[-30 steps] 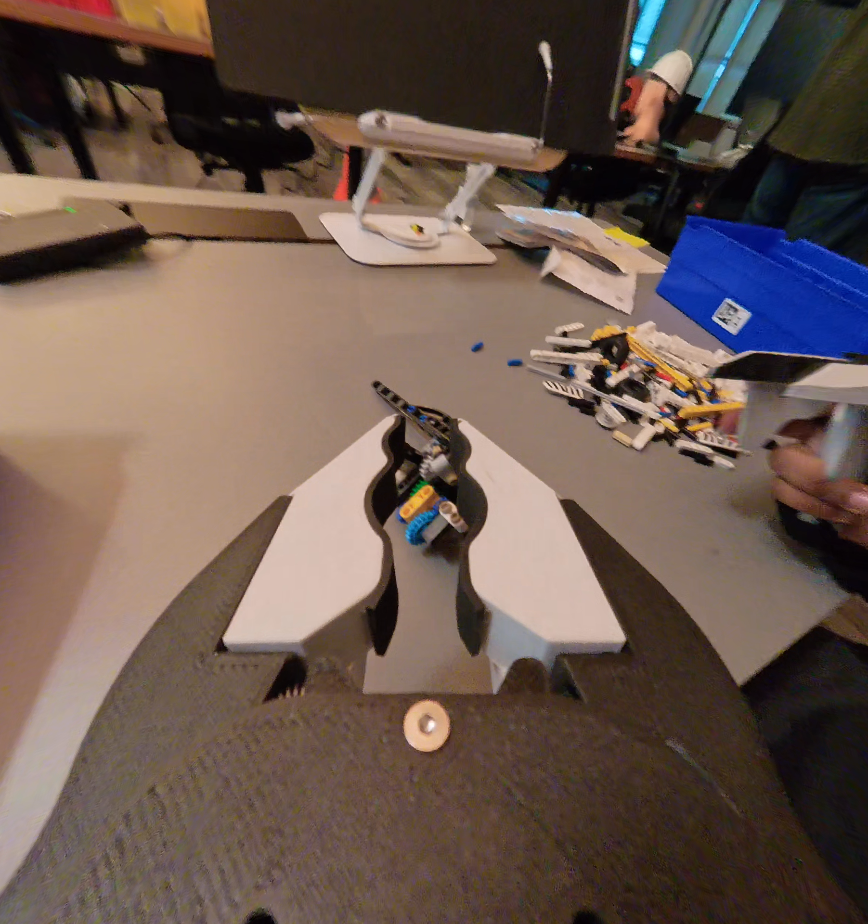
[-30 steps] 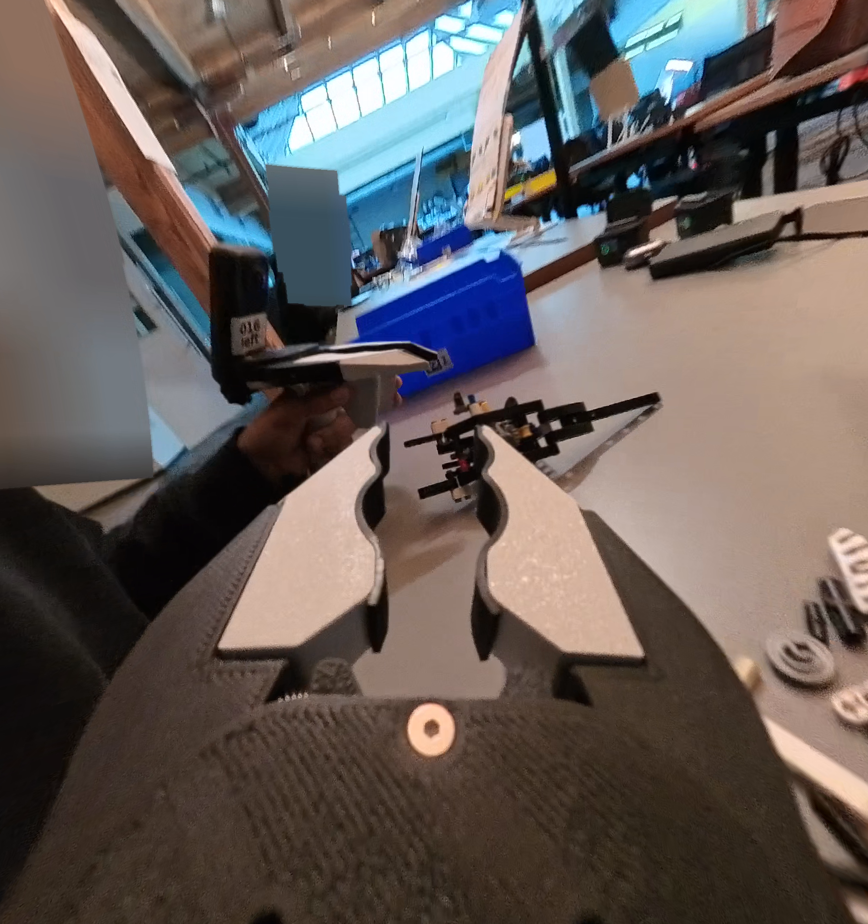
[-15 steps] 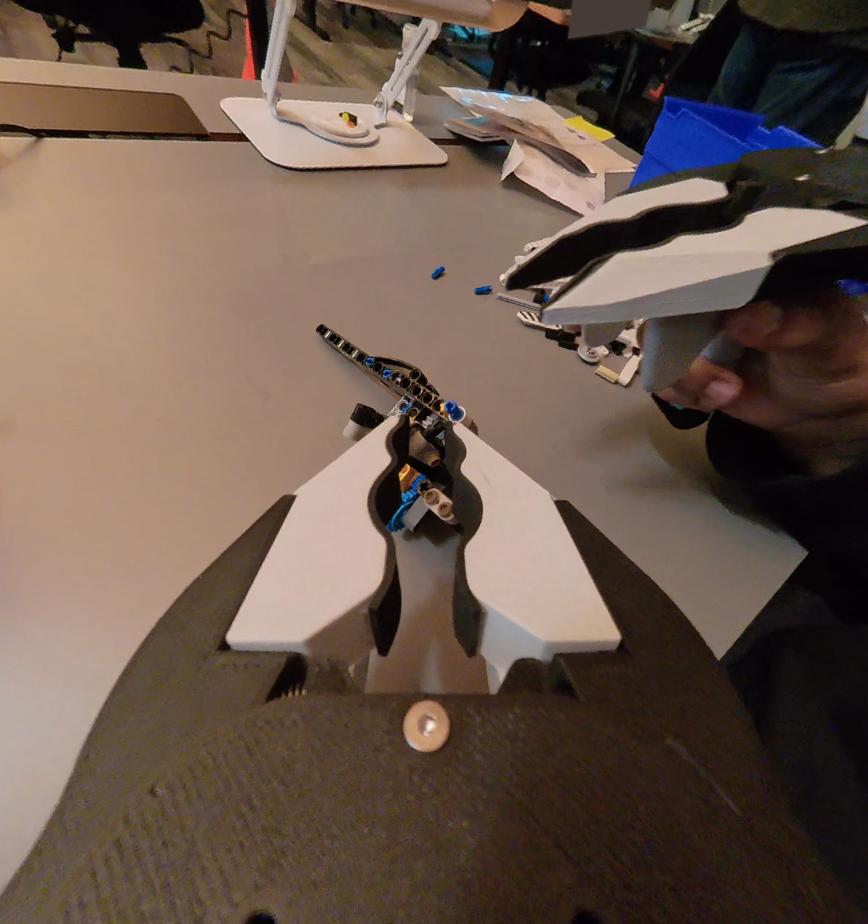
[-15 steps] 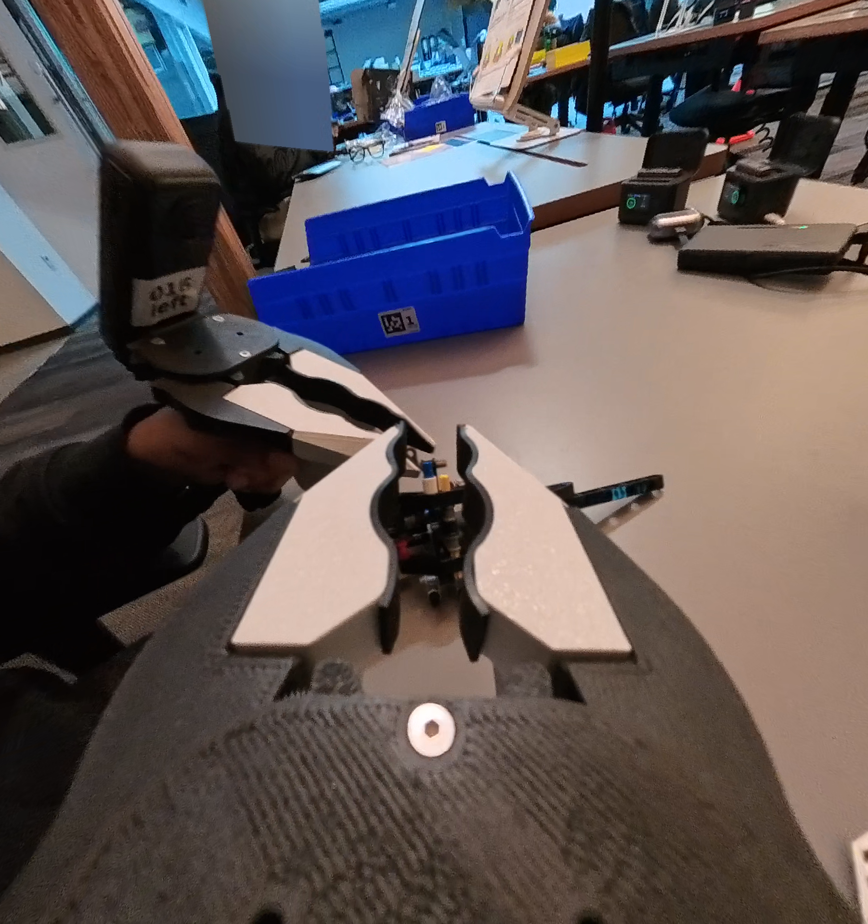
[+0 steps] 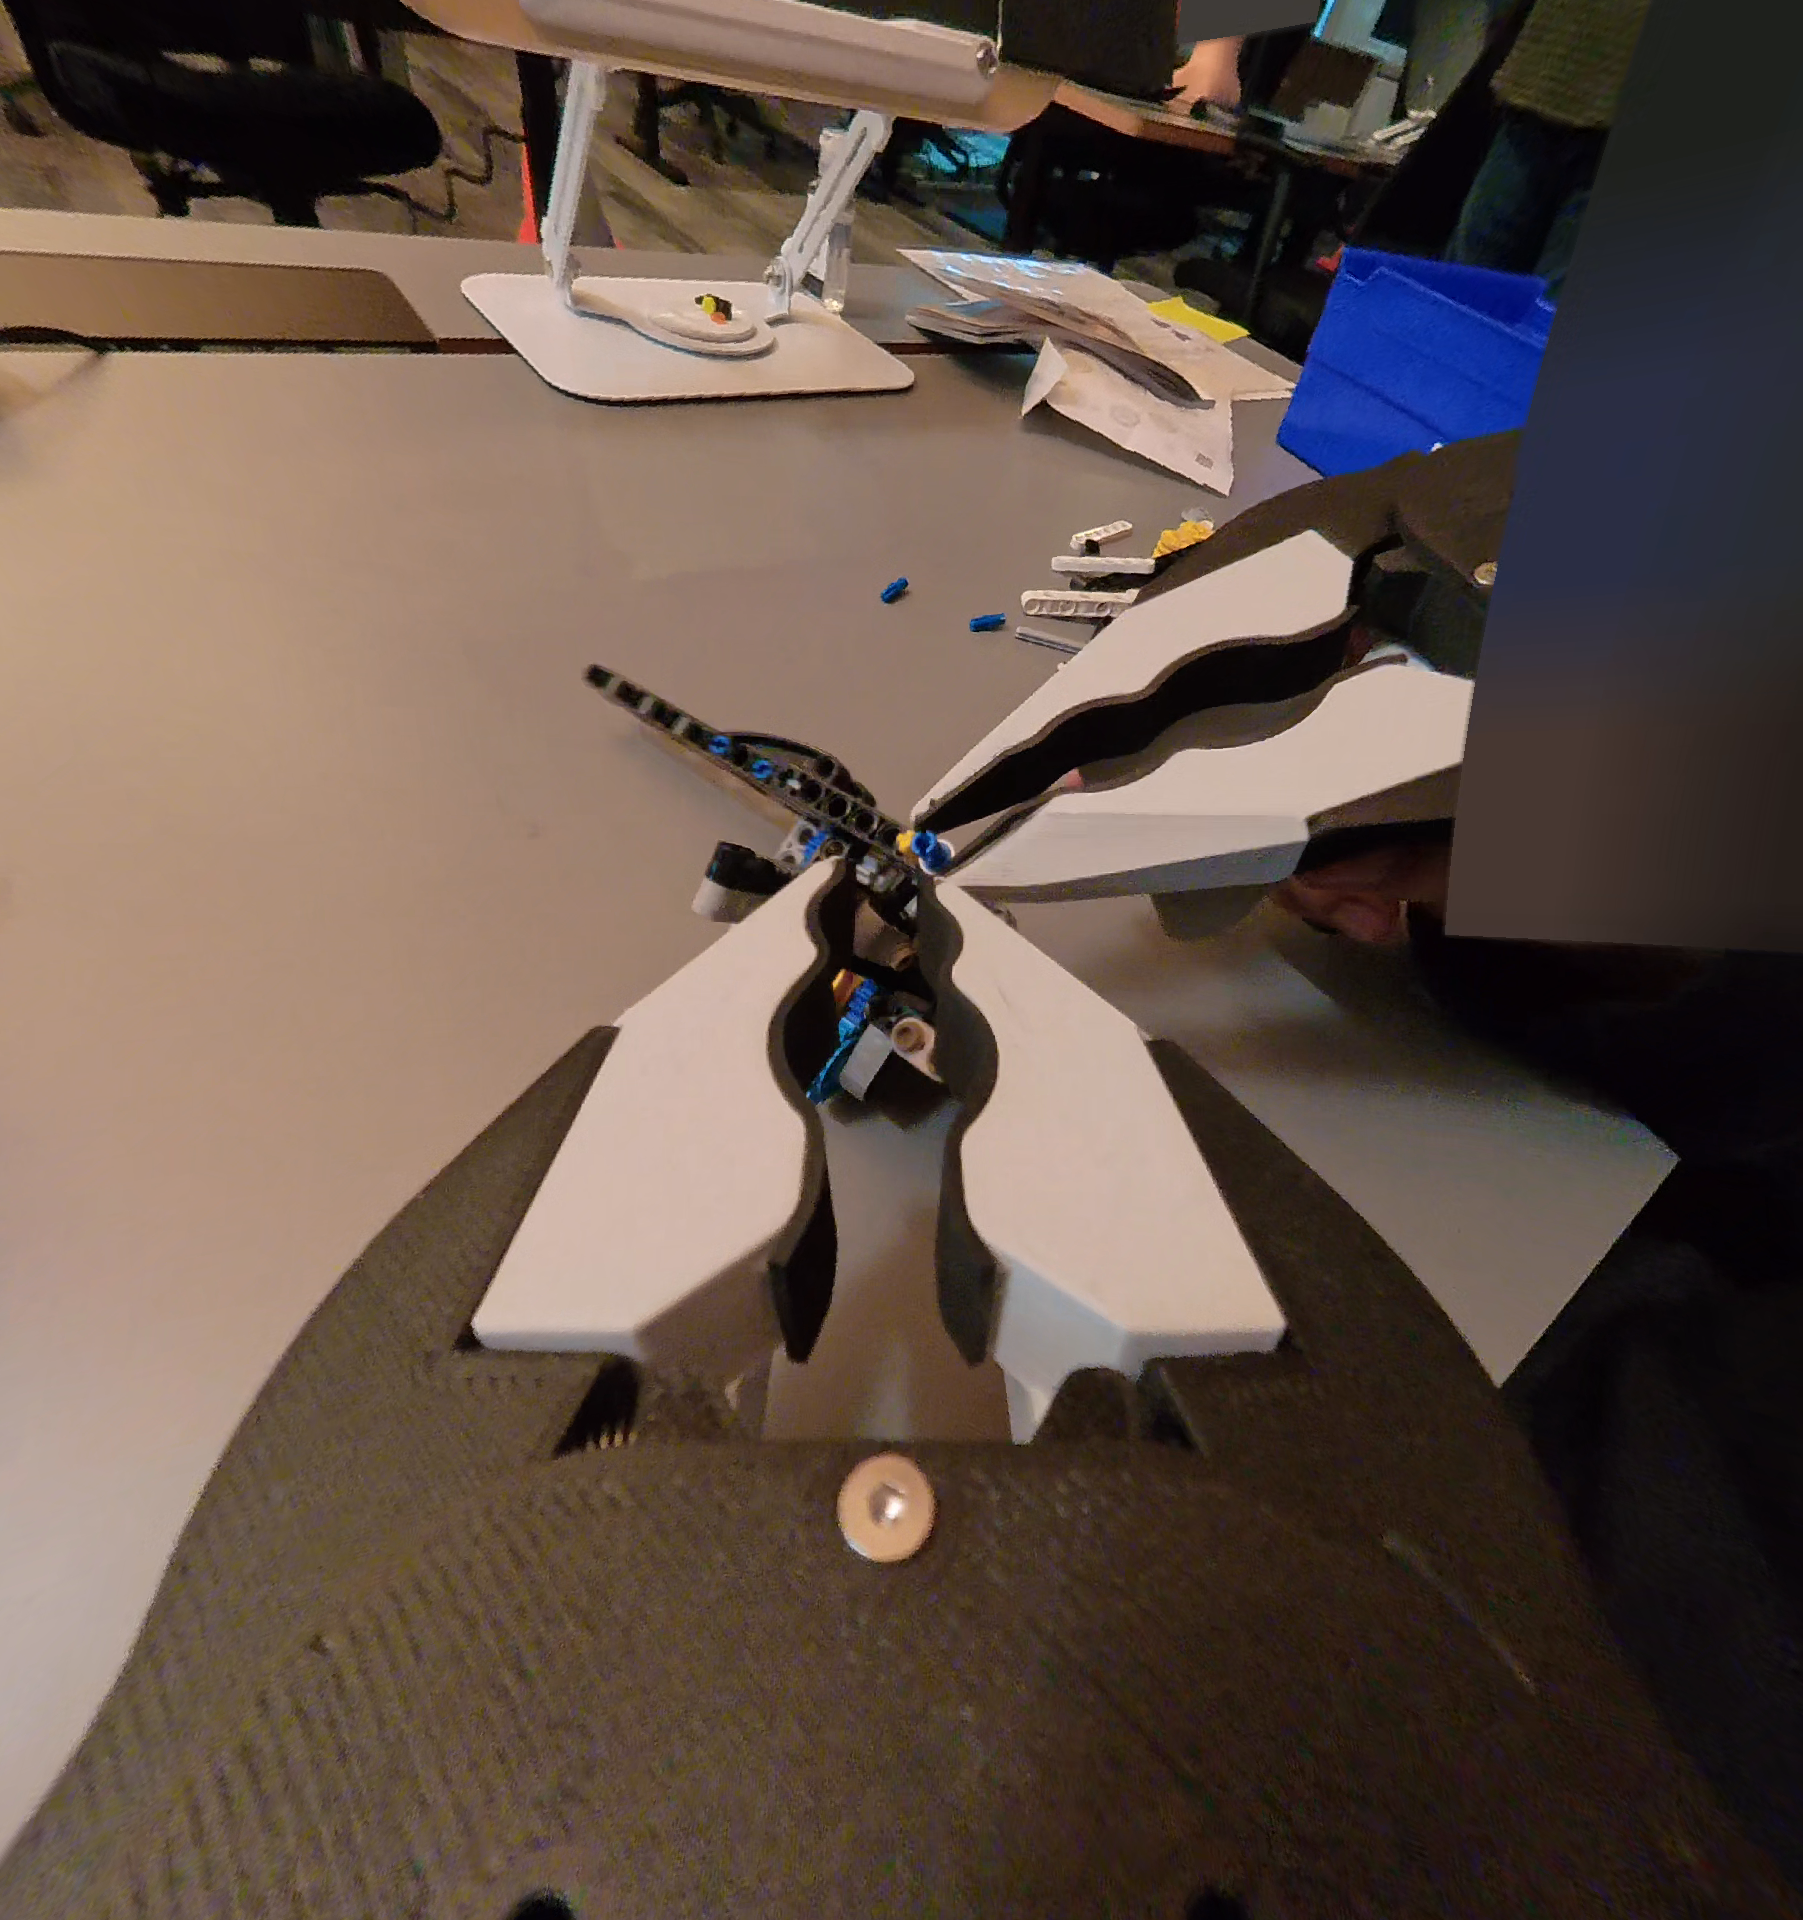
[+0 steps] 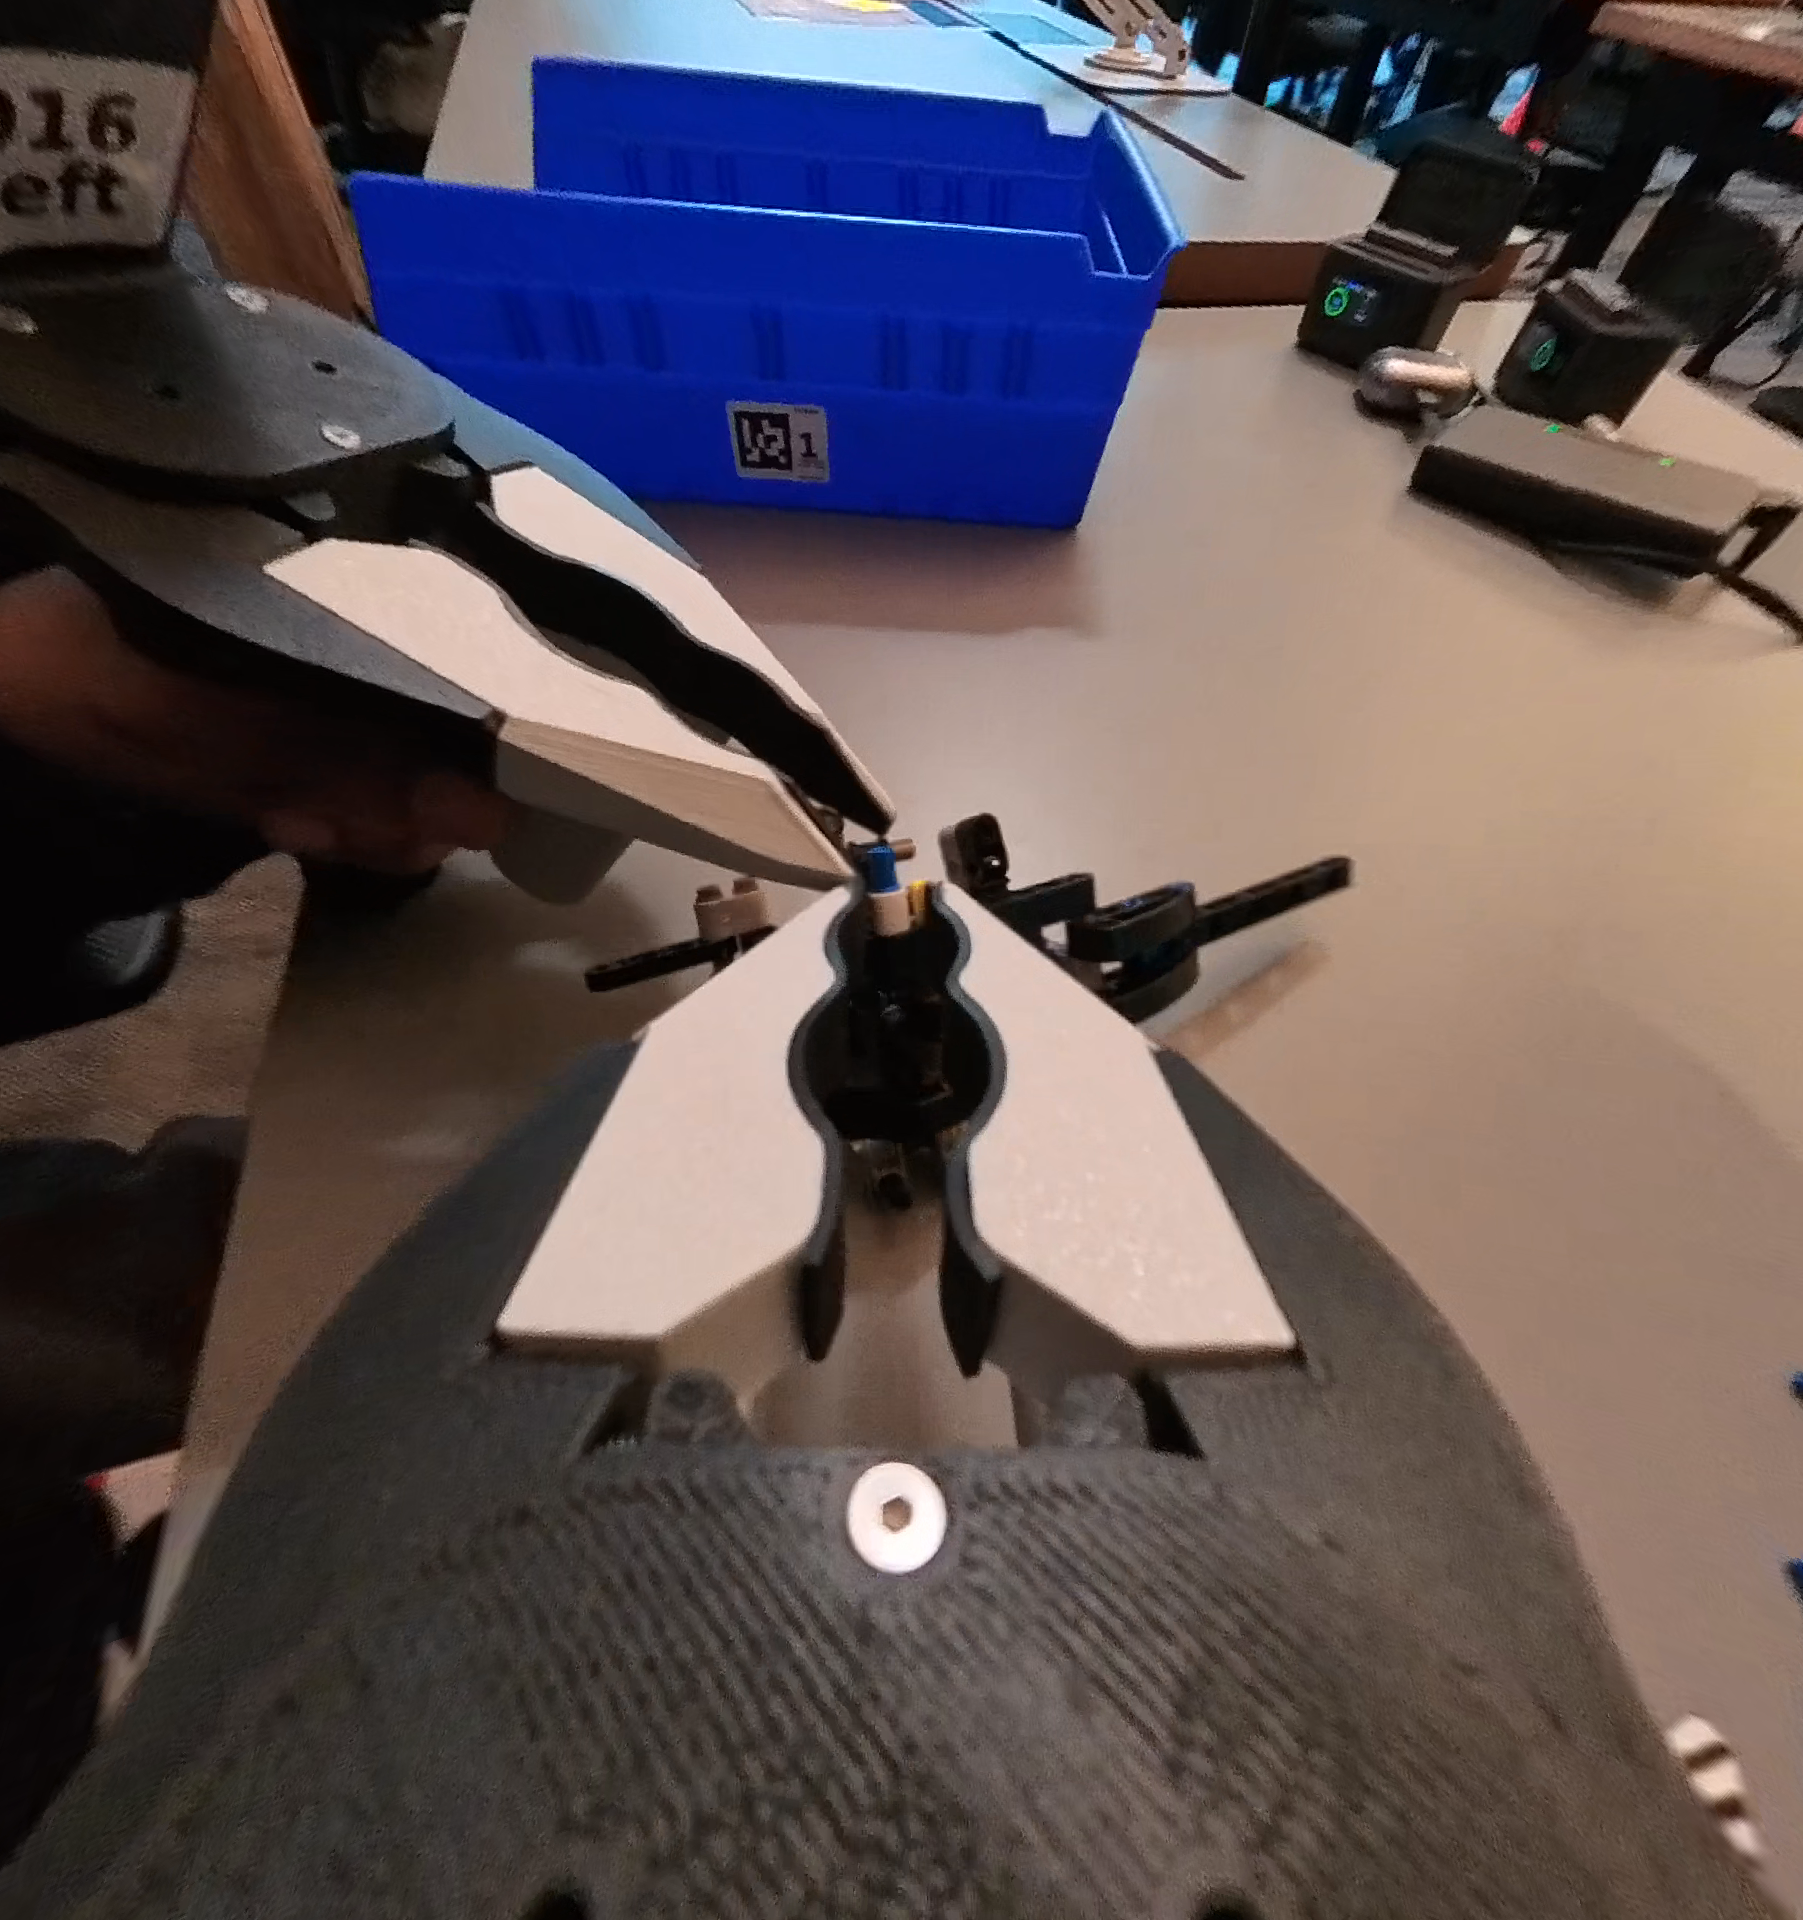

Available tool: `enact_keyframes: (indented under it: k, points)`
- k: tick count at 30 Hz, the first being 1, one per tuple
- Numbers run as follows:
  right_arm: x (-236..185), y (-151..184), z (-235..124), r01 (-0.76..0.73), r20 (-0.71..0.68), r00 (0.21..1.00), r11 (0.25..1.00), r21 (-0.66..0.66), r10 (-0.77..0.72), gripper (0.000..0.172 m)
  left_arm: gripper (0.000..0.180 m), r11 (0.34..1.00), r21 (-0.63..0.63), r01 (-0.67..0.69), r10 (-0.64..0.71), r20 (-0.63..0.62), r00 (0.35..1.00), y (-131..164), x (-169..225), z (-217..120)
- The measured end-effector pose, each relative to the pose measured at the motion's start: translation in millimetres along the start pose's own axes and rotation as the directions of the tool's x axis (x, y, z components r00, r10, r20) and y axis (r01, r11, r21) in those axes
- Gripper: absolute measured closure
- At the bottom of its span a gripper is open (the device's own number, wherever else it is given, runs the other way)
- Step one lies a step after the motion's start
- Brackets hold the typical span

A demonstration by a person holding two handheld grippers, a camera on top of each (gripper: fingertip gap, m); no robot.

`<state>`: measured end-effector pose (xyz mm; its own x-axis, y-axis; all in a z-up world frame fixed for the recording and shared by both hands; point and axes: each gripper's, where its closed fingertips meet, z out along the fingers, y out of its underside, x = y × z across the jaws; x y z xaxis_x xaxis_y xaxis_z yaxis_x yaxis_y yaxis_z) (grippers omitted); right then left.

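Observation:
A black beam-and-pin brick assembly [image 5: 762,764] with blue pins and grey parts sits low over the grey table [image 5: 305,727]. My left gripper [image 5: 881,878] is shut on its near end, and parts of it show between the fingers. My right gripper [image 5: 928,831] comes in from the right, its tips closed at the blue pin on the same assembly. In the right wrist view my right gripper [image 6: 902,894] is shut on the assembly [image 6: 1167,920], whose black beams stick out to either side. The left gripper [image 6: 855,842] meets it tip to tip from the left.
A blue bin [image 6: 772,312] stands behind the grippers and also shows in the left wrist view [image 5: 1416,364]. Loose bricks [image 5: 1094,582] and two blue pins [image 5: 894,590] lie to the right. A white stand [image 5: 689,343], papers [image 5: 1105,332] and black devices [image 6: 1583,499] are farther back.
My right gripper moved in toward the left gripper and closed its fingers on the assembly. The left gripper kept hold of it and tightened a little.

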<state>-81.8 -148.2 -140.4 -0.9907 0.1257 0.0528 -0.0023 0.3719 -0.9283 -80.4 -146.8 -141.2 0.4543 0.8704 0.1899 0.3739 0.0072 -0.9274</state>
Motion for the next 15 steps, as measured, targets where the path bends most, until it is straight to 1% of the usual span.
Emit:
enact_keyframes:
  k: [3, 6, 9, 11, 15]
  points:
    - [1, 0, 0, 0.069, -0.040, 0.997, 0.998, -0.009, -0.069, 0.168, 0.172, 1.000, 0.002, 0.011, -0.011, 0.010, 1.000, 0, 0, 1]
    - [2, 1, -1, 0.126, -0.072, 0.989, 0.992, -0.026, -0.128, 0.168, 0.172, 1.000, 0.001, -0.020, 0.020, 0.050, 0.999, 0, -1, 1]
    - [2, 1, -1, 0.131, -0.078, 0.988, 0.990, -0.044, -0.134, 0.168, 0.172, 0.998, -0.002, -0.061, 0.061, 0.082, 0.995, -1, -1, 2]
    - [2, 0, -1, 0.072, -0.055, 0.996, 0.997, -0.037, -0.074, 0.168, 0.172, 0.998, -0.003, -0.067, 0.067, 0.087, 0.994, -1, -1, 2]
    - [3, -11, -4, -0.165, 0.051, 0.985, 0.985, 0.042, 0.163, 0.168, 0.172, 0.998, 0.033, -0.058, 0.054, 0.109, 0.993, -5, -6, -2]
